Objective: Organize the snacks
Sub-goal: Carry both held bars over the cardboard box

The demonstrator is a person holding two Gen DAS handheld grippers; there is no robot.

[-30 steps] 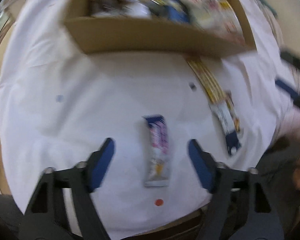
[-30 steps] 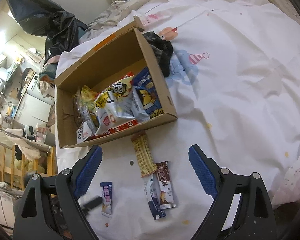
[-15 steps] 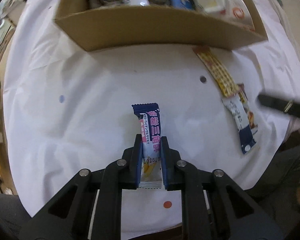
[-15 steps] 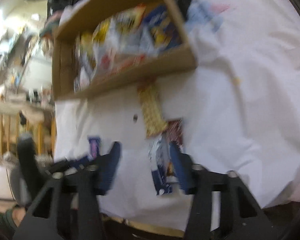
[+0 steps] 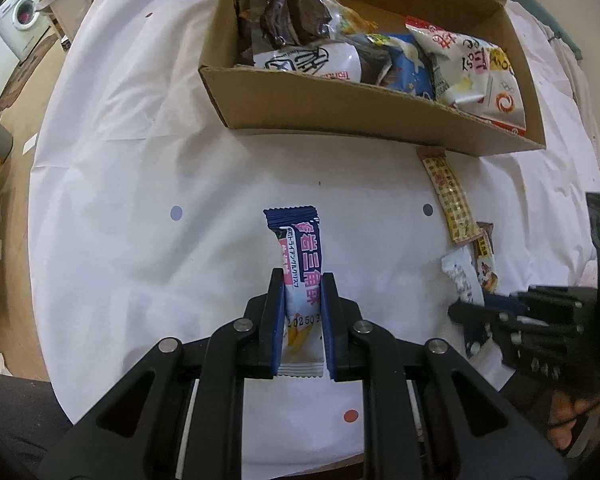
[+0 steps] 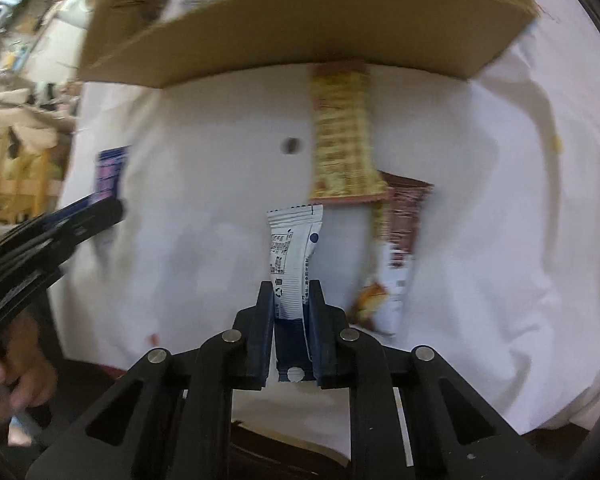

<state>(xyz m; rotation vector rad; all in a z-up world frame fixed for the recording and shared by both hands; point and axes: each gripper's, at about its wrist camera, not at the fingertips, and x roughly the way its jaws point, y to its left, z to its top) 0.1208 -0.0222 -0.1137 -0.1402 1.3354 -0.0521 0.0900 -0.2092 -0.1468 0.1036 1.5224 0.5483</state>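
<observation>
Between the blue pads of the left gripper [image 5: 302,312]: a navy-and-pink snack bar [image 5: 298,256], pinched at its lower half, crimped navy top end pointing away toward the box. Wrapper pale at the bottom, with a printed date just above the pads. Jaws pressed tight on it. Whether the bar is clear of the sheet or touching it, cannot tell.

Right gripper [image 6: 290,312] likewise clamped, on a white-and-navy snack bar [image 6: 294,256]. Back side of the wrapper faces the camera: small print, a recycling mark, a navy dot. Crimped white end sticks out ahead of the fingers; navy end sits back between the pads.

Just beside that bar, on its right in the right wrist view, a brown snack bar [image 6: 396,248] lies on the sheet, blurred. A long yellow checkered snack bar [image 6: 342,136] overlaps the brown one's top end and runs up to the front wall of the cardboard box [image 6: 300,28], its far end touching or tucked under the box edge.

Cardboard box, seen from the left wrist, holds a heap of snack bags [image 5: 380,52]: a dark chocolate-coloured pack, a white bag with black drawing, a blue one, a white-and-yellow one against the right wall.

All of it rests on a white sheet [image 5: 140,208] with scattered coloured dots. A washing machine [image 5: 18,20] shows far off at upper left. A person's hand [image 6: 24,360] grips the left gripper's handle, low left in the right wrist view.
</observation>
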